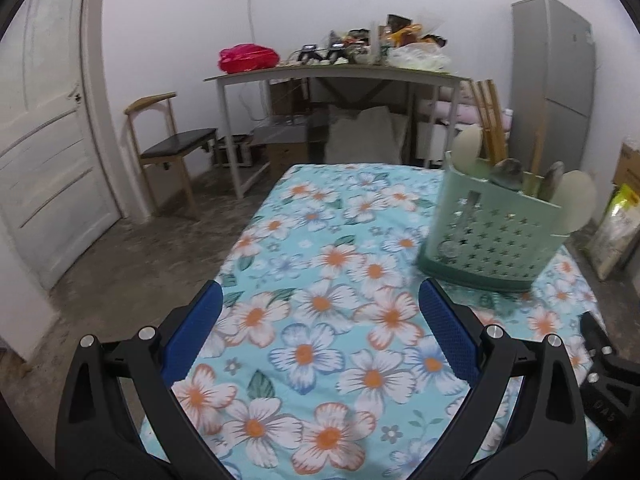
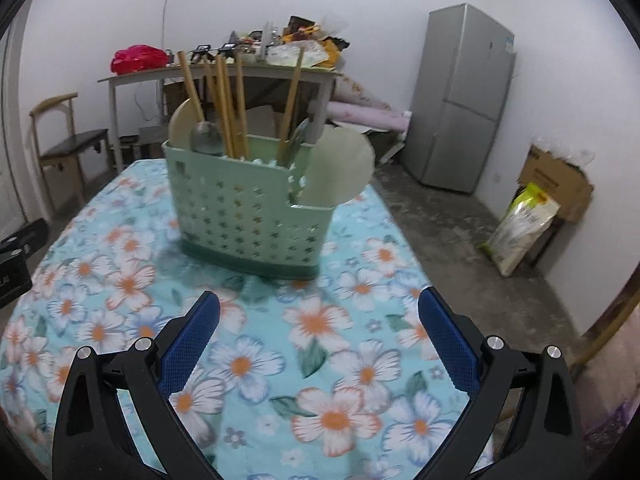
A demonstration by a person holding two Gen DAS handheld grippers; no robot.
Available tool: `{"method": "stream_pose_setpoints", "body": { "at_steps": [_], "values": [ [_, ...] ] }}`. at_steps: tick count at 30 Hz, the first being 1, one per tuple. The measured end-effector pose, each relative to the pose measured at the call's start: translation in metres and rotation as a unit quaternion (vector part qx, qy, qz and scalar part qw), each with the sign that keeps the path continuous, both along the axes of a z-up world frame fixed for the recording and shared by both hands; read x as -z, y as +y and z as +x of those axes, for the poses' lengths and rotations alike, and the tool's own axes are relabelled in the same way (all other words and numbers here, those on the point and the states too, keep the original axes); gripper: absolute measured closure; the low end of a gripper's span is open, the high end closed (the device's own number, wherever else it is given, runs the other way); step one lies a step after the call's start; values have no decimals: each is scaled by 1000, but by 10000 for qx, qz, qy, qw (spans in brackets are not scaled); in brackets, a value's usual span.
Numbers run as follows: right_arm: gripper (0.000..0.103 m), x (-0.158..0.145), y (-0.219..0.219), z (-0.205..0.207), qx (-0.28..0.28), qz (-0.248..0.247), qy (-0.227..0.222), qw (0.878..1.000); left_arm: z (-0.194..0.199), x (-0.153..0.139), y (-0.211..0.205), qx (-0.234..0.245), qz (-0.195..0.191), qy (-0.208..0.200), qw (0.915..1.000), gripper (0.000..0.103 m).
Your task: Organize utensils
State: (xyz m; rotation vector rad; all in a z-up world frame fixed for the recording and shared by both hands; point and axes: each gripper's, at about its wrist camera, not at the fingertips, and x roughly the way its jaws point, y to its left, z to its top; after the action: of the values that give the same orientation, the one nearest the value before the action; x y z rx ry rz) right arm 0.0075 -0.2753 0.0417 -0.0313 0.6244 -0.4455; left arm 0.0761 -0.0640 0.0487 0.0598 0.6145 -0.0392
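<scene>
A pale green utensil holder (image 2: 248, 216) with star-shaped holes stands on the floral tablecloth (image 2: 240, 360). Wooden chopsticks (image 2: 224, 108), metal spoons (image 2: 206, 138) and pale rice paddles (image 2: 340, 170) stick up out of it. My right gripper (image 2: 319, 304) is open in front of the holder, a short way back from it, nothing between its blue pads. In the left wrist view the holder (image 1: 496, 236) stands to the right, and my left gripper (image 1: 320, 296) is open over the cloth with nothing in it. The right gripper's black body (image 1: 604, 372) shows at that view's right edge.
Beyond the table stand a cluttered desk (image 1: 332, 74), a wooden chair (image 1: 168, 148), a grey fridge (image 2: 460, 100) and a white door (image 1: 44, 128). A cardboard box (image 2: 560, 184) and a yellow-green sack (image 2: 520, 228) sit on the floor to the right. The left gripper's body (image 2: 16, 264) shows at the right view's left edge.
</scene>
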Motion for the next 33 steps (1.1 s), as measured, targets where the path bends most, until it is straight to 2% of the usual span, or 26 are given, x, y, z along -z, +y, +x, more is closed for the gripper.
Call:
{"method": "stream_pose_setpoints", "body": {
  "at_steps": [4,10,22,33],
  "values": [
    [6,-3,-10,2,217,71,36,9997,1,2,4,-195,9,56,9998,8],
    [7,-3,-21,4,416,287,51,9987,-1,1,2,-233,138,-20,9996,8],
    [6,-1,-19,8,373,361,101,9986,-3,-5,7,-411,77,-95,9991,8],
    [6,-1,-19,9,393,355,93,9986,-4,-5,4,-309,114,-80,9994,8]
  ]
}}
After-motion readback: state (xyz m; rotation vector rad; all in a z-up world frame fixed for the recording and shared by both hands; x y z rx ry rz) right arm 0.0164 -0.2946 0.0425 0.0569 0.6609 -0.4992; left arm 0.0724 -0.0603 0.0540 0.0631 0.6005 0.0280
